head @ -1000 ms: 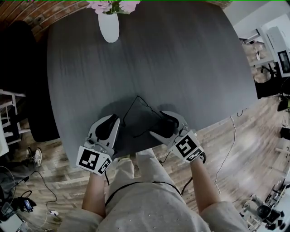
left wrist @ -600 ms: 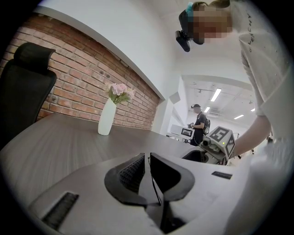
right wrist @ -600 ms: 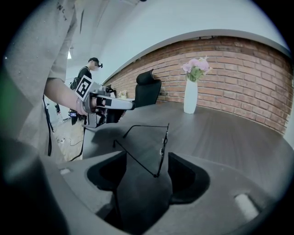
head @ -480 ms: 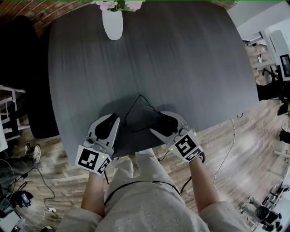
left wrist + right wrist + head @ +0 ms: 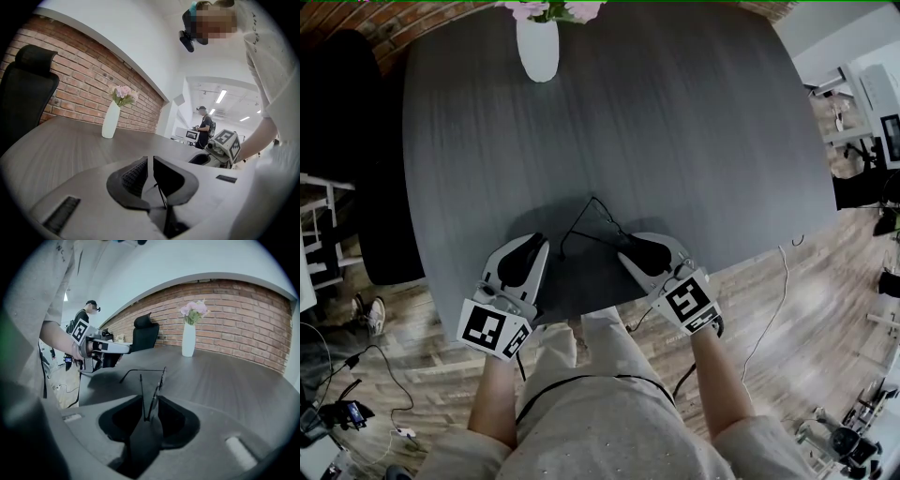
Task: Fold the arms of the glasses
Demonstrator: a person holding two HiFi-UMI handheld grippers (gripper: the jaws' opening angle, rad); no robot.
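Thin wire-framed glasses (image 5: 593,200) lie near the front edge of the dark round table (image 5: 675,141), arms spread. My right gripper (image 5: 625,249) has just been closing its jaws. In the right gripper view a lens (image 5: 153,397) and the base of one arm stand pinched between the pads of that gripper (image 5: 149,401). The other arm (image 5: 136,371) runs out to the left, its tip free. My left gripper (image 5: 538,243) rests on the table just left of the glasses. The jaws of this gripper (image 5: 150,161) stand together with only a slit between them.
A white vase (image 5: 538,47) with pink flowers stands at the table's far edge. A black office chair (image 5: 337,141) is off the left side. Cables trail over the wooden floor (image 5: 787,309), and a person (image 5: 204,125) stands in the room behind.
The right gripper's jaws went from wide open to closed on the lens end of the glasses. The left gripper and both hands stayed where they were.
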